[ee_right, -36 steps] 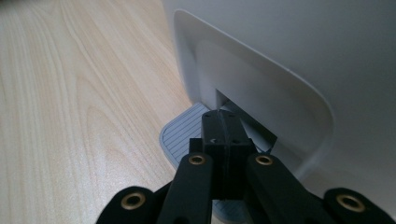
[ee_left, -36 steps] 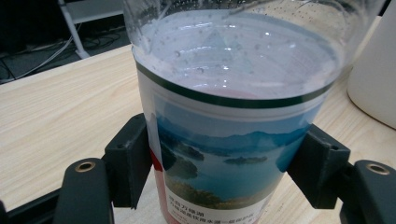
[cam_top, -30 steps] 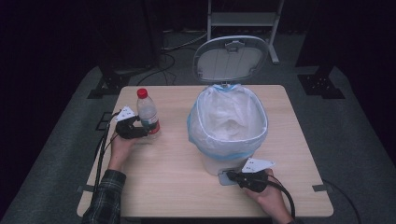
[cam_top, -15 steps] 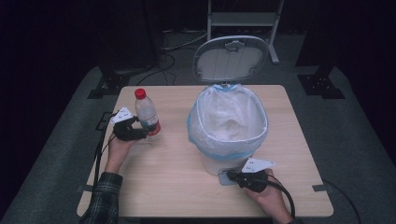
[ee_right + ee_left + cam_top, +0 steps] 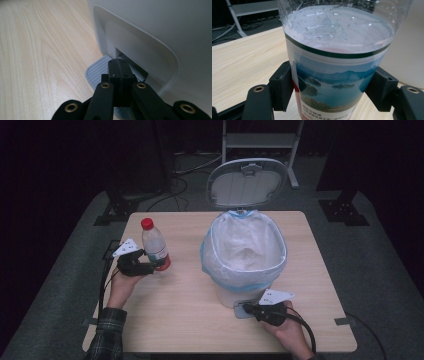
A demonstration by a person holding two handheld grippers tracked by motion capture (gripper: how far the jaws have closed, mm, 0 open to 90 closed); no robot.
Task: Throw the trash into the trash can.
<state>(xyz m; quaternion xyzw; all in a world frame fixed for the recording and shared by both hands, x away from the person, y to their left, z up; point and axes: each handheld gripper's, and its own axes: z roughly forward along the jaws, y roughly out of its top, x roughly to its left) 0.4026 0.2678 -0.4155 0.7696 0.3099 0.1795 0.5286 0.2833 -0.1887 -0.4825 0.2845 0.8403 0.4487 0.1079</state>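
A: What is seen in the high view?

B: A clear plastic bottle with a red cap and a printed label (image 5: pixel 155 248) is held upright at about nine o'clock on the pale wooden table (image 5: pixel 185 320), clamped low on its body by the left gripper (image 5: pixel 145 267). At the centre, a white pedal bin lined with a blue-edged bag (image 5: pixel 243 255) is stood with its grey lid (image 5: pixel 247 184) raised. At five o'clock, the right gripper (image 5: pixel 250 309) is set on the grey ribbed pedal (image 5: pixel 240 310) at the bin's foot.

A: And in the left gripper view?

B: The bottle (image 5: pixel 337 72) is seen squeezed between the two black pads (image 5: pixel 283 86), which are pressed against the label on both sides. The table is seen beneath it; whether the base is clear of the wood cannot be told.

A: The right gripper view?

B: The jaws are closed together, with nothing between them, and their tips (image 5: pixel 119 66) are laid on the pedal (image 5: pixel 96 70) by the bin's wall (image 5: pixel 150 32).

A: How is the step best done?

B: The pedal should probably be kept pressed so the lid is held up, while the bottle is carried toward three o'clock, kept upright and raised above the rim before being released.
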